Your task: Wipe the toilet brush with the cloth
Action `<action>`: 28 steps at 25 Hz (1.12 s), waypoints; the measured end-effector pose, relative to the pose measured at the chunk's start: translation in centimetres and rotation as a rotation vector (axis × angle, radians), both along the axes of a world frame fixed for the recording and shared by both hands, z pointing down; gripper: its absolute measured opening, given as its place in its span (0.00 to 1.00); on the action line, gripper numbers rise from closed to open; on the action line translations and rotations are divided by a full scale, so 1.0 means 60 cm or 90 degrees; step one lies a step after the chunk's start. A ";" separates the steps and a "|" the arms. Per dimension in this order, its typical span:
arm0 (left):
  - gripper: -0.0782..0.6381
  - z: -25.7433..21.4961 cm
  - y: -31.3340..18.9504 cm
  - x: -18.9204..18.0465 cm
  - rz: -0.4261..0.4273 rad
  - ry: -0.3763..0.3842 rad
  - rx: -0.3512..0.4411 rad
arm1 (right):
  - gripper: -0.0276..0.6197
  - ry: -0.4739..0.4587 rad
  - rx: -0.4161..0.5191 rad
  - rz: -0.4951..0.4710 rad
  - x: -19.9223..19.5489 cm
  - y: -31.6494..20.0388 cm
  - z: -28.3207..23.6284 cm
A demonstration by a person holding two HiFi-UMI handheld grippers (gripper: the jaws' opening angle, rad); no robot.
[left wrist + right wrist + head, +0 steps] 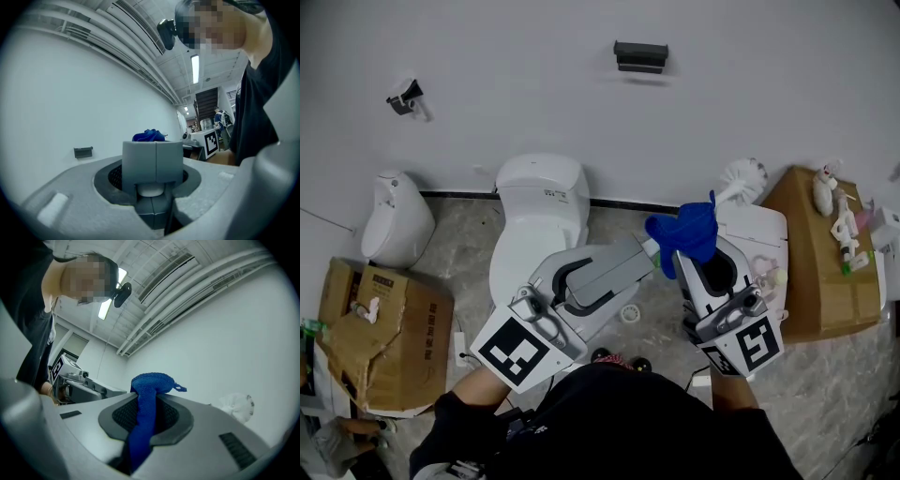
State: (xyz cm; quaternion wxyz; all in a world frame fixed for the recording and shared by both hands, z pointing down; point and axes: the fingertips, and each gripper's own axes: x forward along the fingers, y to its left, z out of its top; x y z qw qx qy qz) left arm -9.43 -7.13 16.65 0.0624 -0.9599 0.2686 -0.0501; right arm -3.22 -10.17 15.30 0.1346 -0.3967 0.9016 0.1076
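Blue cloth hides toilet brush handle
Right gripper pinches the cloth; left gripper clamps the handle's barely visible end.

In the head view the cloth covers the middle of the toilet brush handle and the tips of the right gripper. In the left gripper view only a white sliver of handle shows low between the jaws. The objects on the cardboard box are too small to tell.
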 end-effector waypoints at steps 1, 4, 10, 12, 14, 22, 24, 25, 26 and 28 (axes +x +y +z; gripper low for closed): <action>0.33 0.000 0.000 0.000 0.001 0.000 0.000 | 0.15 0.001 -0.001 0.002 0.001 -0.001 0.000; 0.33 0.000 0.002 0.000 0.002 -0.001 0.000 | 0.15 0.003 -0.003 0.008 0.006 -0.003 0.002; 0.33 0.000 0.007 0.003 0.007 -0.002 0.007 | 0.15 0.005 -0.004 0.027 0.021 -0.008 0.003; 0.33 0.002 0.007 0.004 0.009 -0.005 0.003 | 0.15 0.008 -0.005 0.035 0.028 -0.011 0.005; 0.33 0.002 0.007 0.007 0.011 -0.007 0.004 | 0.15 0.009 -0.009 0.044 0.036 -0.016 0.007; 0.33 0.007 0.009 0.011 0.020 -0.007 -0.002 | 0.15 0.008 -0.019 0.073 0.057 -0.023 0.015; 0.33 0.007 0.011 0.012 0.023 -0.007 -0.004 | 0.15 0.008 -0.020 0.082 0.064 -0.025 0.015; 0.33 0.007 0.012 0.015 0.024 -0.009 -0.004 | 0.15 0.009 -0.019 0.086 0.070 -0.024 0.015; 0.33 0.007 0.015 0.022 0.025 -0.010 -0.004 | 0.15 0.011 -0.017 0.091 0.078 -0.023 0.016; 0.33 0.010 0.022 0.040 0.027 -0.011 -0.002 | 0.15 0.015 -0.012 0.101 0.100 -0.018 0.019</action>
